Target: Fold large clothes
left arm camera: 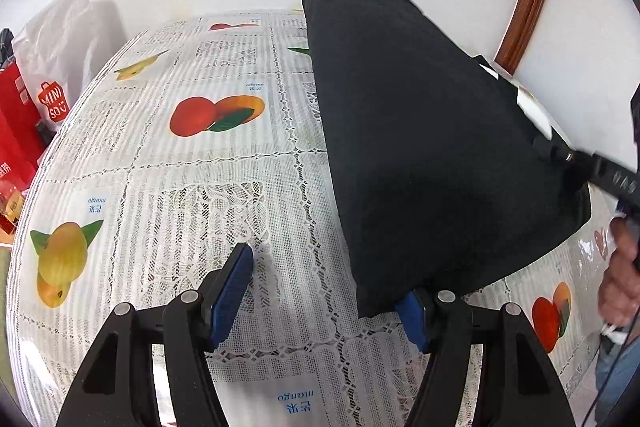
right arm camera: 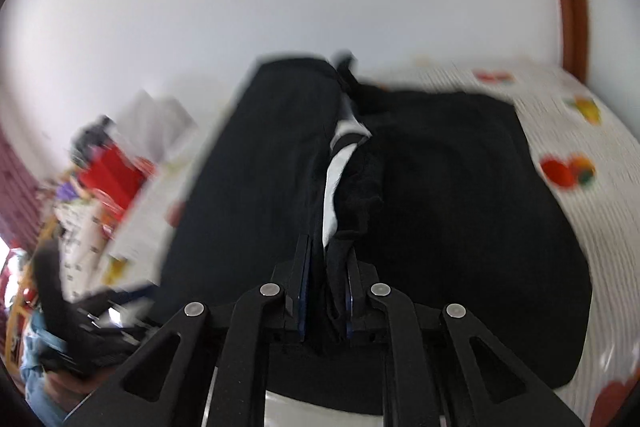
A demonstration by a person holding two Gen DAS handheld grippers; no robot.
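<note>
large black fabric garment (left arm camera: 432, 147) lifted mid-fold over lace fruit-print tablecloth (left arm camera: 200, 187); right gripper (right arm camera: 326, 267) clamps its bunched edge; left gripper (left arm camera: 328, 291) wide, empty; fold incomplete, flattening left.

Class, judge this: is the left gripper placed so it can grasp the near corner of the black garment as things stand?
Probably yes. The left gripper is open, and the black garment hangs over its right finger; nothing lies between, though it isn't clamped yet.
</note>
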